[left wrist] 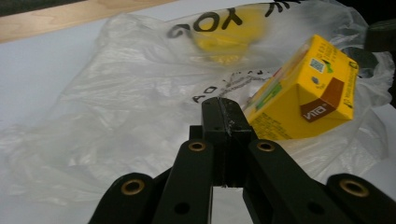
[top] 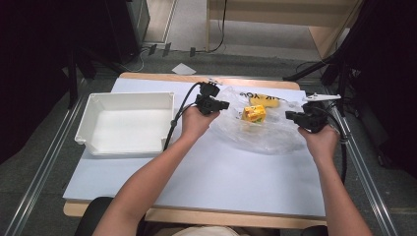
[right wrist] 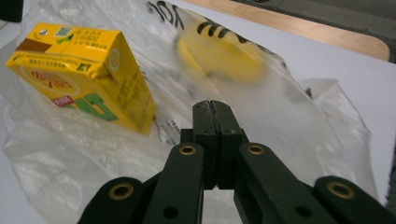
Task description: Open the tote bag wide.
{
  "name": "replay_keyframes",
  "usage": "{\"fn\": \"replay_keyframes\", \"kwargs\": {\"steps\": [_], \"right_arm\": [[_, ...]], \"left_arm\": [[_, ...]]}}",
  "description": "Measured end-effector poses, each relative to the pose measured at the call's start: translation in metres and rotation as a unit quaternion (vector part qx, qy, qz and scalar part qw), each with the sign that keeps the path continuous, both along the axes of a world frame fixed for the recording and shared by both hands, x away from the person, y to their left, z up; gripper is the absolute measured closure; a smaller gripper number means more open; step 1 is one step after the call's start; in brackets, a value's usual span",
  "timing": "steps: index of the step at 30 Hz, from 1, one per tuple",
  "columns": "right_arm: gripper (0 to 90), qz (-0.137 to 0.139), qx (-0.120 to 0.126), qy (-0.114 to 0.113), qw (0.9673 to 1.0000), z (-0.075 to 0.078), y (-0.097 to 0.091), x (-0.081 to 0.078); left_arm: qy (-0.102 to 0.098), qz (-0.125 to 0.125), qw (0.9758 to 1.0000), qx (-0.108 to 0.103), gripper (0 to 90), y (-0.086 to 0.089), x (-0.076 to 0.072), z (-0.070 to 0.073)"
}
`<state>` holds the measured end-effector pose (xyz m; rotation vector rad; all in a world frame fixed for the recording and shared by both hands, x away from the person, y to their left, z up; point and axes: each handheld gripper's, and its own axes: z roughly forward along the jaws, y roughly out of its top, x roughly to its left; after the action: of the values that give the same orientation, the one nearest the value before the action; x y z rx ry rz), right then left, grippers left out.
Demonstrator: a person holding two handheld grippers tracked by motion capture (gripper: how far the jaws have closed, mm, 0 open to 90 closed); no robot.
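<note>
Both grippers are seen in the high view, each held in a hand over the far half of a white table (top: 211, 177). On the left side of a clear plastic bag (top: 265, 135), the left gripper (top: 223, 104) is held with its tip at the bag's edge; the right gripper (top: 290, 116) is held at the bag's right side, pointing inward. Between them, a yellow juice carton (top: 254, 113) is seen on the crumpled bag, with a blurred yellow object (top: 263, 101) just behind it under printed black letters. A white bin (top: 127, 123) is placed well to the left of the bag.

From the left gripper view, the left gripper (left wrist: 223, 109) is shown with its jaws pressed together; whether any film is caught between them cannot be told. The carton (left wrist: 303, 93) is seen tilted, just to the right of the tip, resting on the bag (left wrist: 116, 116). The yellow object (left wrist: 224, 39) is seen farther off, blurred behind the plastic.

From the right gripper view, the right gripper (right wrist: 214, 112) is likewise shown pressed together, and a pinch on the plastic cannot be made out. The carton (right wrist: 84, 70) lies to the upper left of the tip on the bag (right wrist: 70, 163), and the yellow object (right wrist: 219, 56) is seen beyond the tip, inside the bag.
</note>
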<state>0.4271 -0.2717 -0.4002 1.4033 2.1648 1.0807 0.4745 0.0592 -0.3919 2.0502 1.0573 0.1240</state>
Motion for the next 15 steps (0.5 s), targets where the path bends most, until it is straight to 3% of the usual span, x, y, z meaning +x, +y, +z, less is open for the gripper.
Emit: {"fn": "replay_keyframes", "kwargs": {"steps": [4, 5, 8, 15], "right_arm": [[90.0, 0.015, -0.003, -0.010, 0.9998, -0.003, 0.010, 0.015], [90.0, 0.020, -0.002, -0.006, 0.9998, -0.006, 0.016, 0.025], [90.0, 0.025, -0.004, -0.004, 0.9997, -0.010, 0.021, 0.031], [90.0, 0.034, -0.012, 0.017, 0.9992, -0.033, 0.041, 0.058]], "left_arm": [[0.005, 0.000, 1.0000, -0.001, 90.0, -0.007, -0.004, -0.008], [0.006, -0.002, 1.0000, 0.000, 90.0, -0.009, -0.006, -0.012], [0.010, -0.005, 0.9999, 0.000, 90.0, -0.013, -0.010, -0.021], [0.030, -0.002, 0.9995, -0.006, 90.0, -0.015, -0.021, -0.046]]}}
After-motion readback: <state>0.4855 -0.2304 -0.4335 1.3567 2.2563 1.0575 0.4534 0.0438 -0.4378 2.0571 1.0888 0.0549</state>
